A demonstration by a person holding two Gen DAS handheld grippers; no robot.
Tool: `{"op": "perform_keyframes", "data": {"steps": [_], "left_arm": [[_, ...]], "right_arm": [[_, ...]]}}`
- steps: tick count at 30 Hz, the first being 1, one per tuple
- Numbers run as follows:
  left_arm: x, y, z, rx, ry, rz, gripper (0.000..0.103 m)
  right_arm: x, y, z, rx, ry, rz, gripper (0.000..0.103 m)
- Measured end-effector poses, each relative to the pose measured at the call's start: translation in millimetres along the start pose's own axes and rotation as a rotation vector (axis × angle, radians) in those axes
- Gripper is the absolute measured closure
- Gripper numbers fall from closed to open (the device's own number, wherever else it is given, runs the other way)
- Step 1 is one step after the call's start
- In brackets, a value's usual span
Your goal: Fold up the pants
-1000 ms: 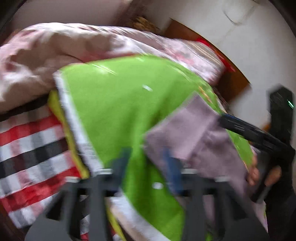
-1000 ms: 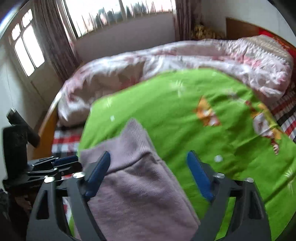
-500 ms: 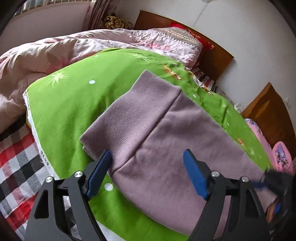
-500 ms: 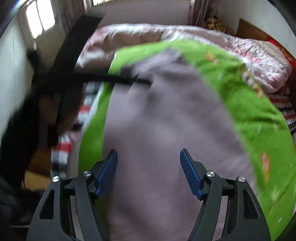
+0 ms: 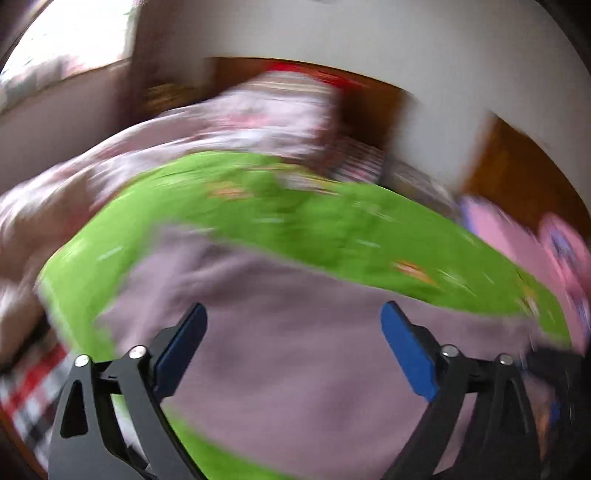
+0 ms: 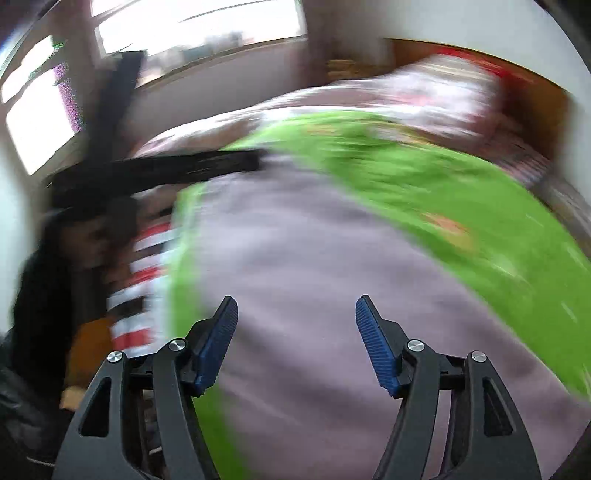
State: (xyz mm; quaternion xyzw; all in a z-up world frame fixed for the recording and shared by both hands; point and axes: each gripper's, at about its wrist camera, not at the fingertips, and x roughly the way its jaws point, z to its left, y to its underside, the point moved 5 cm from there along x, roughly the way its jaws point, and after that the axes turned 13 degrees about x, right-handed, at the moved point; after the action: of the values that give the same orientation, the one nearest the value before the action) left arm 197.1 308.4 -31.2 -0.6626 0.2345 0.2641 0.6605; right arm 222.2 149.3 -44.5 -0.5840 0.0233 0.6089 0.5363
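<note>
both views are smeared with motion, so you get only coarse shapes here

your left gripper (image 5: 291, 332) has its blue pads (image 5: 406, 347) spread wide and its jaws are opening; nothing is pinched between them. the mauve pants (image 5: 295, 332) lie flat just below and ahead of the fingertips, filling the gap between the pads and running off past both sides of the tool. beyond the pants, further out from the tips, you see the green blanket (image 5: 295, 206), and past that the pink floral quilt (image 5: 240, 122) bunched up toward the wooden headboard (image 5: 369, 103). down to the left of the tool a strip of red, white and black checked sheet (image 5: 33, 384) shows under the blanket's edge. at the far right, beside the right finger, a dark blurred shape sits over the pants' end; you cannot tell from this view what it is

your right gripper (image 6: 297, 332) holds its ribbed blue pads (image 6: 376, 350) apart at a medium width with nothing clamped; the pants (image 6: 314, 277) spread under and ahead of the tips, not touching either pad. the green blanket (image 6: 443, 192) wraps round the pants to the front and right of the tool. off to the left, well ahead of the left finger, the other gripper (image 6: 166, 166) reaches across as a black blur toward the far corner of the pants, with a dark sleeve (image 6: 40, 295) below it and a bright window (image 6: 192, 26) behind
</note>
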Motion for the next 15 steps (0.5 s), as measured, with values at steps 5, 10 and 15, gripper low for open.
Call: {"op": "perform_keyframes", "data": {"steps": [5,10,15], "left_arm": [[55,-22,-95,0.212,0.107,0.059,0.006],[115,-8,-119,0.247,0.099,0.177,0.005],[113,-4,-110,0.208,0.12,0.159,0.003]], "right_arm": [[-41,12,-129,0.283,0.176,-0.082,0.036],[-51,37,-204,0.438,0.121,-0.077,0.035],[-69,36,-204,0.451,0.23,-0.169,0.03]]}}
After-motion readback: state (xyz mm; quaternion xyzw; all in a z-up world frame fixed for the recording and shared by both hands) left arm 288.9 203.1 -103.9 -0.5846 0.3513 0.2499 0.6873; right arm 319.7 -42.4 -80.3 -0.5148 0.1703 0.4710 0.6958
